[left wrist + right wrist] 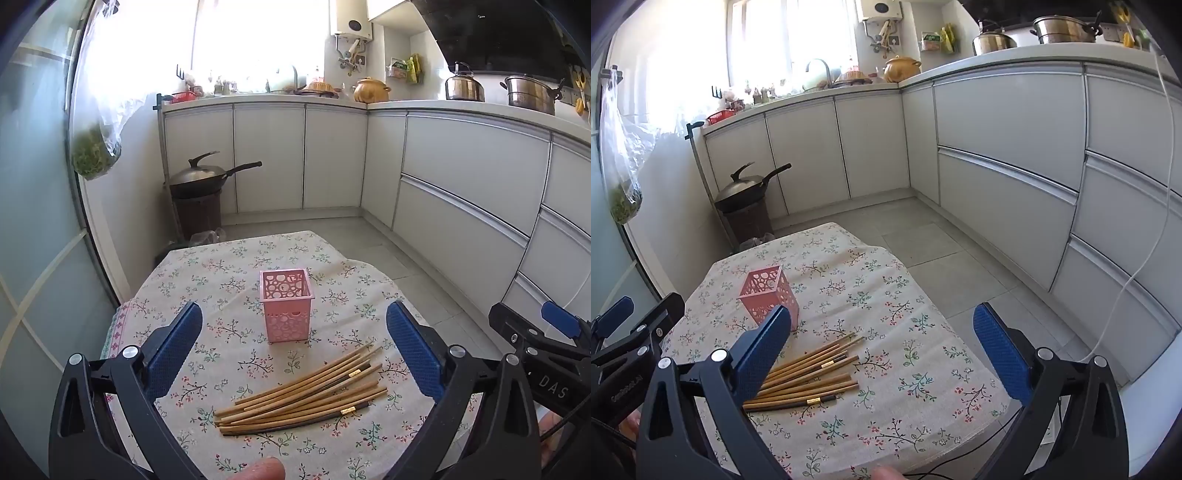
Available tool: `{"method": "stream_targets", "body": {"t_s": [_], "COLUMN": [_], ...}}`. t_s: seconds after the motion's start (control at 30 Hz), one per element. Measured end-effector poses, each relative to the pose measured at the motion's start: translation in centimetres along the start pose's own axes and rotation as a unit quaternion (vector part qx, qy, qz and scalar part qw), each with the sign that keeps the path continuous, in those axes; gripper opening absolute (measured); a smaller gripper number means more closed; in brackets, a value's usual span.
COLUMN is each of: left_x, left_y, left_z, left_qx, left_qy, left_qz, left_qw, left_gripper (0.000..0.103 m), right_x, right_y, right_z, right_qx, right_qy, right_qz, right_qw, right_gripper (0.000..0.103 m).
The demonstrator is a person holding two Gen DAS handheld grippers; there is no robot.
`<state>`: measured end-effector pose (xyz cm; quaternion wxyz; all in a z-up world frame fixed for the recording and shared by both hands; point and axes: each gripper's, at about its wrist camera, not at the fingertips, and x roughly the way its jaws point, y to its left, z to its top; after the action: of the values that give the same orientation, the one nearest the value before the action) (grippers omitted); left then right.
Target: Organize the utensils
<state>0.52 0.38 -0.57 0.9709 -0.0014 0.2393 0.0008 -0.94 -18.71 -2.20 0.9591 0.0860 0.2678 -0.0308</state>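
A pink perforated holder (286,305) stands upright and empty on the floral tablecloth (236,266). Nearer to me a loose pile of several wooden chopsticks (306,395) lies flat on the cloth, some with dark gold-banded ends. My left gripper (294,345) hovers open above the table, its blue pads wide apart with nothing between them. In the right wrist view the holder (768,297) is at the left and the chopsticks (809,373) lie below it, partly hidden by the left blue pad. My right gripper (882,349) is open too and holds nothing.
The small table's right edge (960,424) drops to a grey tile floor (942,251). White cabinets (461,177) run along the back and right. A wok on a dark bin (201,192) stands at the back left. The other gripper (546,343) shows at the right edge.
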Motion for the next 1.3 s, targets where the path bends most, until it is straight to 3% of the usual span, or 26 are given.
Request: {"method": "stream_targets", "body": {"t_s": [1.3], "left_x": [0.12], "left_y": [0.46], "left_z": [-0.24], "left_qx": [-0.002], "left_qy": [0.002], "left_qz": [0.003], "left_qw": [1.0], "left_gripper": [0.096], "right_x": [0.07], "right_y": [-0.01], "right_z": [-0.04], "right_qx": [0.001], "right_qy": [0.002], "right_qz": [0.0], "right_qw": [1.0], "right_gripper": [0.096]}}
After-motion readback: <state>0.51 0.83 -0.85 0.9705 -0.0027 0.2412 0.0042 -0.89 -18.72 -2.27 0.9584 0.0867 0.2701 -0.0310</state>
